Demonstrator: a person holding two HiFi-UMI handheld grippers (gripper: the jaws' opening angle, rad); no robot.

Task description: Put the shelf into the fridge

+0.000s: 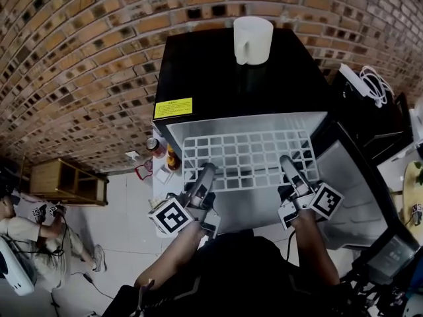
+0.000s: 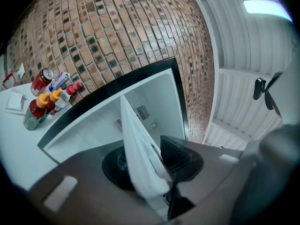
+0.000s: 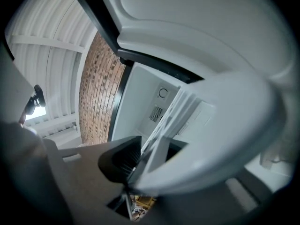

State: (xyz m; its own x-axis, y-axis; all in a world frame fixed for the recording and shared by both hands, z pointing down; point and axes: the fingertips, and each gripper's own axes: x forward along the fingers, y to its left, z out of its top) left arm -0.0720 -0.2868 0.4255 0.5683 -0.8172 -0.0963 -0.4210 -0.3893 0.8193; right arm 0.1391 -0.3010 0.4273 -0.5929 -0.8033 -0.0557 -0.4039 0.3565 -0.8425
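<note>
The small black fridge (image 1: 238, 78) stands open against the brick wall (image 1: 79, 58), its door (image 1: 360, 183) swung out to the fridge's right side as the head view shows it. The white wire shelf (image 1: 248, 157) lies flat and level, its far part inside the fridge's white cavity and its near edge sticking out past the front opening. The left tool (image 1: 206, 170) is clamped on the shelf's near edge toward the fridge's left side; in the left gripper view the shelf's rim sits pinched between its black pads. The right tool (image 1: 285, 161) grips the same near edge toward the fridge's right side, with the wire rim caught against its pad in the right gripper view. A white mug (image 1: 252, 39) stands upright on top of the fridge, near its back edge. Just beside the fridge's left wall, sauce bottles and cans (image 1: 160, 149) stand on a white counter (image 2: 18, 144).
</note>
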